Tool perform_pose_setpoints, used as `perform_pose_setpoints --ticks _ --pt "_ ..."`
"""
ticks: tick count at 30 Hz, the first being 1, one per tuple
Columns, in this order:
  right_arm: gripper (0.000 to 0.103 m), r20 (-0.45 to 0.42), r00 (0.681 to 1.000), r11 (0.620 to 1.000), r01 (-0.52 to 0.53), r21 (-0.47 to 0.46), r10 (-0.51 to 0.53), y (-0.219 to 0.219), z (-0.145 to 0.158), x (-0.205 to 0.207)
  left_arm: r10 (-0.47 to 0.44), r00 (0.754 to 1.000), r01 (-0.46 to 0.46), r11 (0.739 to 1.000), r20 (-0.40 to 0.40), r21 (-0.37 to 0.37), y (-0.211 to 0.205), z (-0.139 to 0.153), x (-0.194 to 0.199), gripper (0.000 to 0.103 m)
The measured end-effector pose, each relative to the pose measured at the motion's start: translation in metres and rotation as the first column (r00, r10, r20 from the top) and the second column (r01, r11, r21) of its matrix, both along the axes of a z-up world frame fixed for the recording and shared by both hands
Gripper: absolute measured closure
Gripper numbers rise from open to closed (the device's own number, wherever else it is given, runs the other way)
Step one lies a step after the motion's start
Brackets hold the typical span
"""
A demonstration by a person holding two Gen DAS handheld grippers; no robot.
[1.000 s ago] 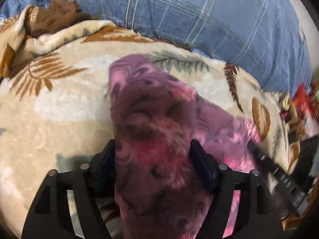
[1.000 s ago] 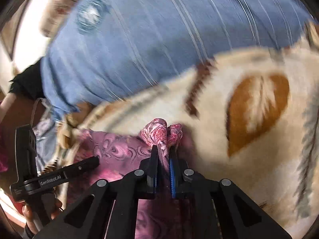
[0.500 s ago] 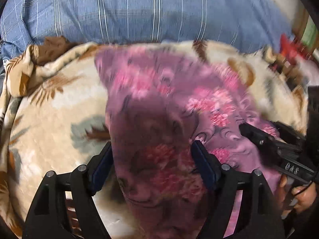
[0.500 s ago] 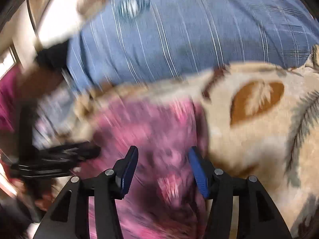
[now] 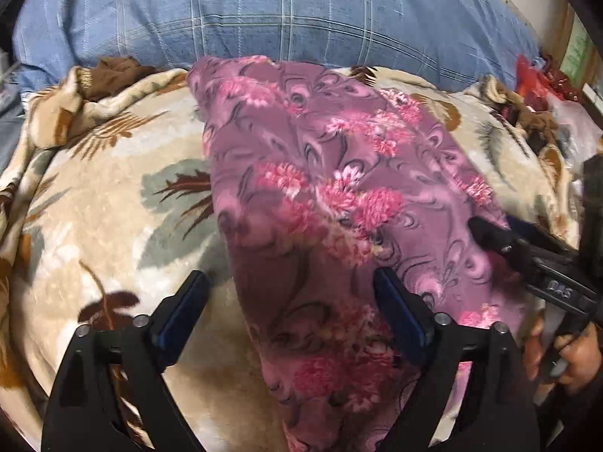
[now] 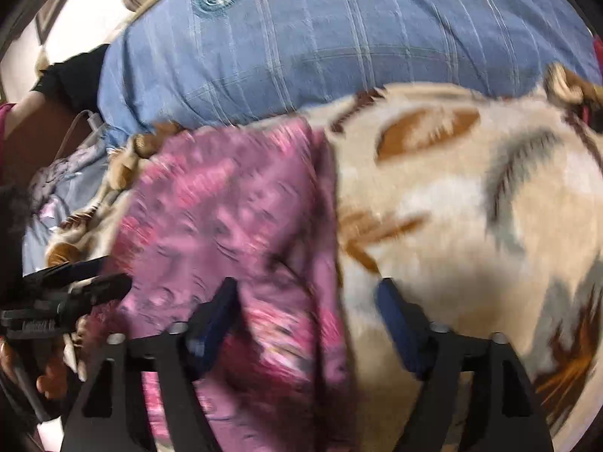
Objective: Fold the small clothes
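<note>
Across a leaf-patterned blanket (image 5: 94, 226) on the bed, both claws, left claw (image 5: 290, 312) and right claw (image 6: 307, 312), are now gaping apart, having just released the purple floral garment (image 5: 339, 188), which is lying spread flat, ready for folding.

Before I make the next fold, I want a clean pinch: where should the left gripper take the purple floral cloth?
Probably the cloth's near left edge, where it lies flat on the leaf-print blanket. That edge runs between the open jaws of the left gripper, so come from the left, slide one finger under it and pinch. The right gripper could match on the opposite edge.
</note>
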State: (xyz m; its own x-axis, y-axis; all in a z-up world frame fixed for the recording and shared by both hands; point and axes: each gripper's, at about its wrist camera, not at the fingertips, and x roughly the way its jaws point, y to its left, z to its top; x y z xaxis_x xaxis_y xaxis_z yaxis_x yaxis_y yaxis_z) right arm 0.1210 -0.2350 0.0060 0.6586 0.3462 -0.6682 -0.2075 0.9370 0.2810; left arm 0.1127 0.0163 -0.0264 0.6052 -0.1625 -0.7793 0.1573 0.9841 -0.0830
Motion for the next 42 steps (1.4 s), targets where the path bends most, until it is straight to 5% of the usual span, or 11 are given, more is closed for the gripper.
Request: perform_pose_setpoints --ticks 3,6,9,13,17,25,29,30,32,34,42 --pt "0.017 0.014 1.000 0.997 0.013 -0.072 -0.013 0.007 0.005 -0.002 0.030 0.999 -0.032 0.998 -0.043 -0.058 0.009 0.000 0.003 0.006" --pt "0.019 -0.002 0.999 0.999 0.039 -0.031 -0.039 -0.003 0.012 -0.010 0.045 0.996 -0.053 0.993 -0.078 -0.103 0.019 0.007 -0.002 0.006" --pt "0.016 0.021 0.998 0.996 0.056 0.072 -0.058 -0.020 0.016 -0.030 0.037 0.998 -0.040 0.997 -0.052 -0.072 0.019 0.009 -0.019 0.006" --pt "0.016 -0.059 0.994 0.996 0.088 -0.009 -0.089 -0.020 -0.008 -0.030 0.018 0.993 -0.019 1.000 -0.116 -0.012 0.010 -0.019 -0.023 0.005" --pt "0.018 -0.056 0.995 0.996 0.084 -0.035 -0.086 -0.016 0.008 -0.028 0.011 0.996 -0.013 1.000 -0.092 -0.024 0.015 -0.009 -0.029 0.005" --pt "0.018 0.113 0.990 0.997 0.076 0.026 -0.079 -0.011 0.059 -0.010 0.067 0.997 -0.065 0.996 0.031 -0.059 0.021 0.033 0.000 0.005" --pt "0.018 0.043 0.998 0.988 0.057 -0.142 -0.052 0.017 0.030 0.022 0.096 0.992 -0.098 0.995 -0.076 -0.024 0.012 0.001 0.027 0.001" --pt "0.017 0.001 0.999 0.979 0.051 -0.198 -0.052 0.022 0.016 0.027 0.126 0.988 -0.134 0.987 -0.094 -0.087 0.018 -0.006 0.030 0.000" --pt "0.000 0.040 0.996 0.984 0.089 -0.157 -0.083 0.016 0.005 0.025 0.155 0.981 -0.174 0.970 -0.121 -0.169 0.029 -0.011 0.029 0.000" --pt "0.001 0.019 0.994 0.990 0.109 -0.087 -0.108 0.006 0.000 0.027 0.136 0.985 -0.152 0.976 -0.110 -0.154 0.028 -0.010 0.029 0.000" --pt "0.001 0.048 0.994 0.992 0.100 -0.083 -0.096 0.010 -0.004 0.028 0.128 0.990 -0.136 0.979 -0.062 -0.150 0.027 -0.012 0.022 0.000"
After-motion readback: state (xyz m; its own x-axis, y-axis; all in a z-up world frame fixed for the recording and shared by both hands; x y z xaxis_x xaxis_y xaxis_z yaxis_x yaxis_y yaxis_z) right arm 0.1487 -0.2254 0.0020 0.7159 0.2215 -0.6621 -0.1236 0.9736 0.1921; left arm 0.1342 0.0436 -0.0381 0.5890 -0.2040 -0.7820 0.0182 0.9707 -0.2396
